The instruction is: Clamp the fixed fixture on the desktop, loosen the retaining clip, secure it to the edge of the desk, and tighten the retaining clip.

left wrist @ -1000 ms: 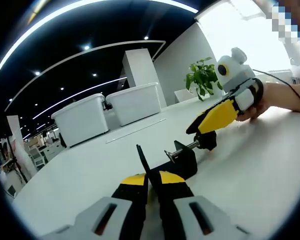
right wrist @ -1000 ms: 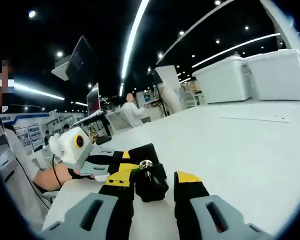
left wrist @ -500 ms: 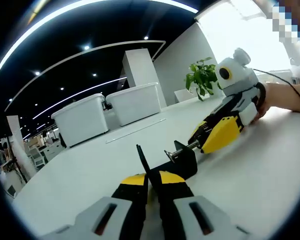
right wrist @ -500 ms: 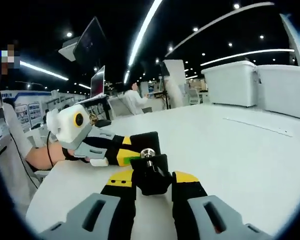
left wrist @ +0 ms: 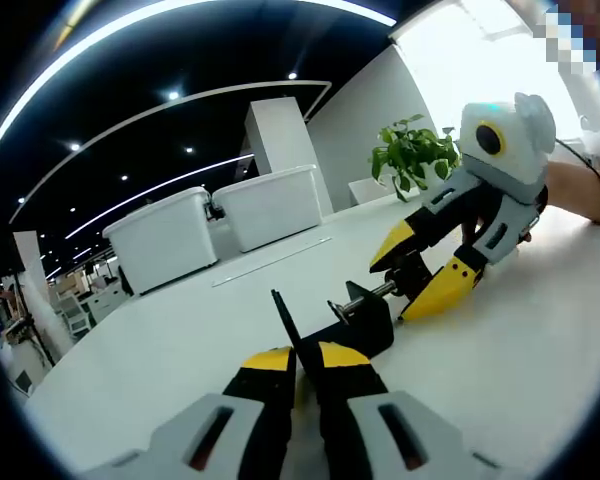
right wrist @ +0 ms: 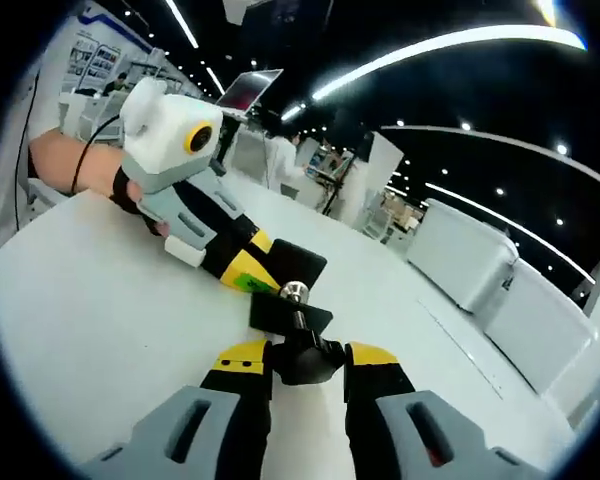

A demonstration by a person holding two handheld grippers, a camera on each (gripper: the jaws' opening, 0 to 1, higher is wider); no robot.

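The black fixture (left wrist: 365, 322) lies on the white desktop (left wrist: 500, 380), its screw (left wrist: 363, 296) pointing away toward the right gripper (left wrist: 425, 275). The left gripper (left wrist: 300, 365) pinches the fixture's thin black plate between nearly closed jaws. In the right gripper view, the right gripper (right wrist: 308, 360) squeezes the black knob (right wrist: 306, 358) at the screw's end, rolled to one side. Beyond stand two white bins (left wrist: 220, 220), a potted plant (left wrist: 412, 152) and a white pillar (left wrist: 285, 145). A hand (right wrist: 75, 165) grips the left tool, flat along the desk.
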